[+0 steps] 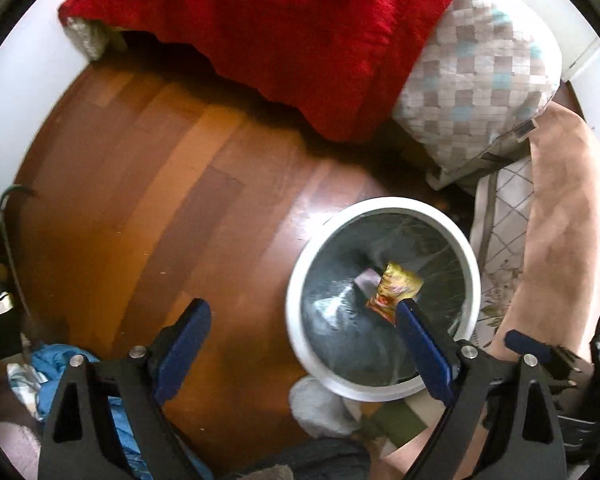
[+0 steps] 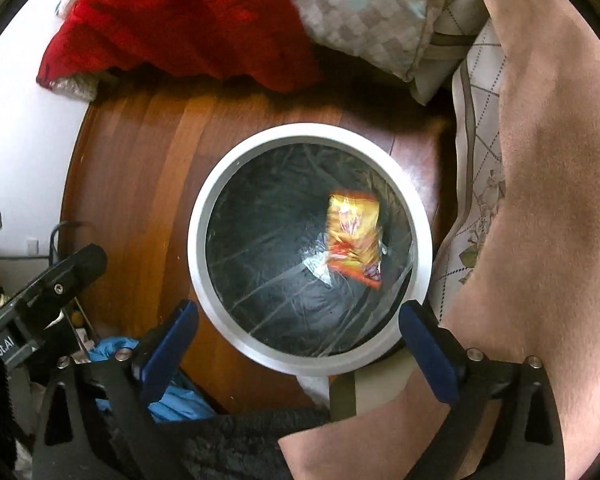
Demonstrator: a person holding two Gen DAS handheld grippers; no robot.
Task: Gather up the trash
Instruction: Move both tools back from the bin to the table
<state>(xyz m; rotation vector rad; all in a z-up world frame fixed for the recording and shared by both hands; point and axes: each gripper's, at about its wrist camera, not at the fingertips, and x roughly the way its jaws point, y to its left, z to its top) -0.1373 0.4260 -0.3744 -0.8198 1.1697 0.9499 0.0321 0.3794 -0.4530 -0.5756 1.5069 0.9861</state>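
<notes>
A round white trash bin [image 1: 300, 272] with a dark plastic liner stands on the wooden floor; it also shows in the right wrist view [image 2: 204, 208]. A crumpled yellow-and-red snack wrapper [image 2: 354, 236] is inside the bin, blurred; it also shows in the left wrist view [image 1: 396, 290], next to my left gripper's right finger [image 1: 420, 344]. My left gripper [image 1: 302, 312] is open and empty beside the bin's left rim. My right gripper [image 2: 298, 316] is open and empty above the bin's near rim.
A red blanket [image 1: 280, 28] and a checked pillow [image 1: 480, 72] lie beyond the bin. A pink blanket [image 2: 548, 200] and patterned sheet [image 2: 476, 160] are at the right. Blue cloth [image 2: 180, 396] lies at lower left. The left gripper's body [image 2: 48, 292] shows at the left.
</notes>
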